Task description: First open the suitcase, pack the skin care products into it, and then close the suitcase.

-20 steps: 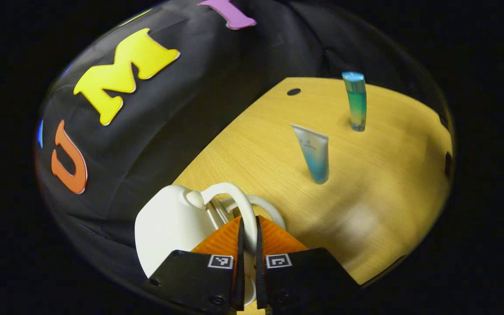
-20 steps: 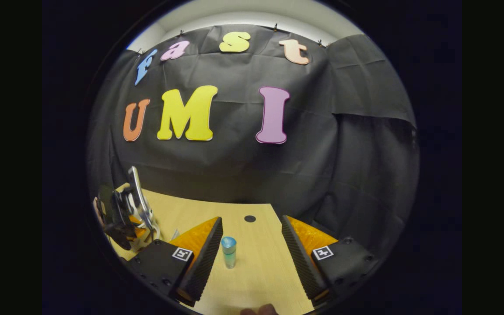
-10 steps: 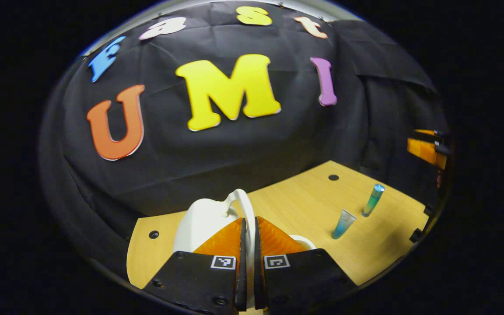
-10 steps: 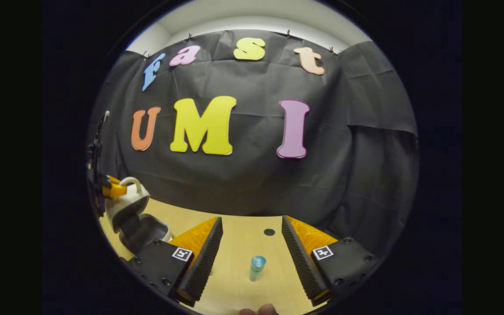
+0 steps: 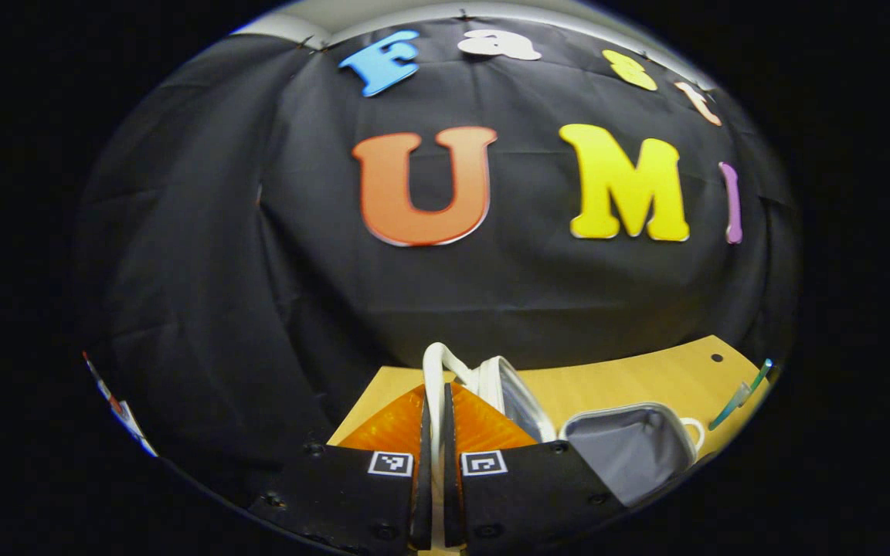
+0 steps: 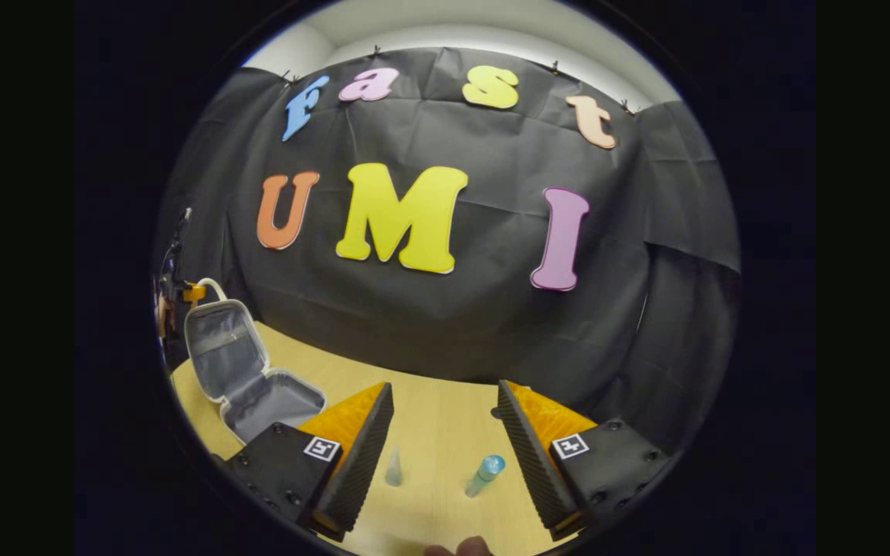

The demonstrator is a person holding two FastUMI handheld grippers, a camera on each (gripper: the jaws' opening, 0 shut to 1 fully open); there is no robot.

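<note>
The small white suitcase (image 6: 222,349) stands open on the wooden table (image 6: 445,409), its grey-lined lid upright and its base (image 6: 279,403) flat. My left gripper (image 5: 437,394) is shut on the lid's white handle (image 5: 433,361); the lid's edge (image 5: 508,394) and the lined base (image 5: 630,452) lie just right of it. From the right gripper view, the left gripper (image 6: 182,293) holds that handle at the lid's top. My right gripper (image 6: 445,452) is open above the table. Between its fingers stand a pale tube (image 6: 393,469) and a blue-green tube (image 6: 484,476), untouched.
The black cloth wall rises close behind the table's far edge. A dark round hole (image 5: 716,358) sits in the tabletop near the far right corner. The two tubes (image 5: 740,394) show at the far right of the left gripper view. A fingertip (image 6: 460,549) shows at the bottom edge.
My left gripper has swung the lid up and back by its handle, from nearly closed to fully upright, exposing the grey lining. My right gripper has shifted, so both tubes now show between its fingers.
</note>
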